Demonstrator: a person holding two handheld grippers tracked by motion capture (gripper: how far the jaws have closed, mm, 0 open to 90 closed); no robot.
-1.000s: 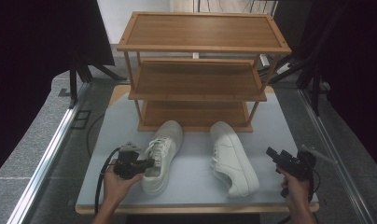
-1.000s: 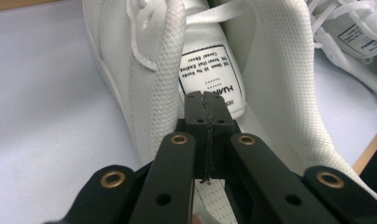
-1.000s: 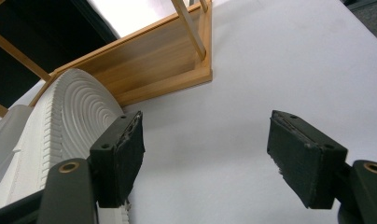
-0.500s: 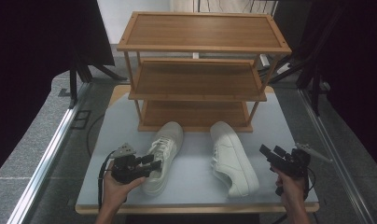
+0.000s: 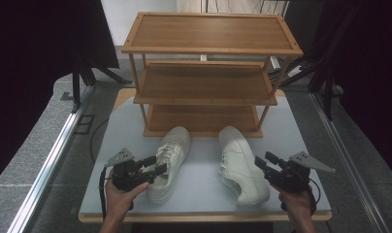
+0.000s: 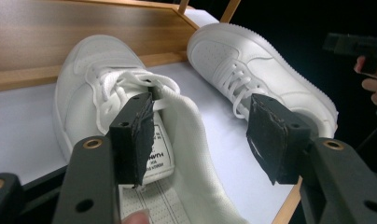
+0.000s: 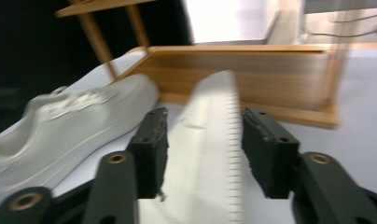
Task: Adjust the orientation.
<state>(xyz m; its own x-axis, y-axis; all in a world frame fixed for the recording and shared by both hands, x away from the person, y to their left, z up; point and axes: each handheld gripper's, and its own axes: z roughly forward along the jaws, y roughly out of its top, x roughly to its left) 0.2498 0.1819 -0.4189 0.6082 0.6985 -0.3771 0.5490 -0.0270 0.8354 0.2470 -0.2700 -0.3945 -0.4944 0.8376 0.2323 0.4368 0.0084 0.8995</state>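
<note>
The left gripper point(image 5: 155, 165), clamped a second ago, has just opened wide over the left white lace-up sneaker point(image 5: 169, 160) on the pale tabletop point(image 5: 204, 187). The right gripper point(image 5: 265, 162) has moved inward, its jaws closing around the right white sneaker point(image 5: 240, 162), not visibly pressing.

A white label point(image 6: 155, 156) is sewn inside the tongue of the left shoe point(image 6: 107, 93), just beside the left claw's point(image 6: 203, 135) left pad. Its dark print runs sideways and is partly hidden; the letters cannot be read with certainty.
</note>
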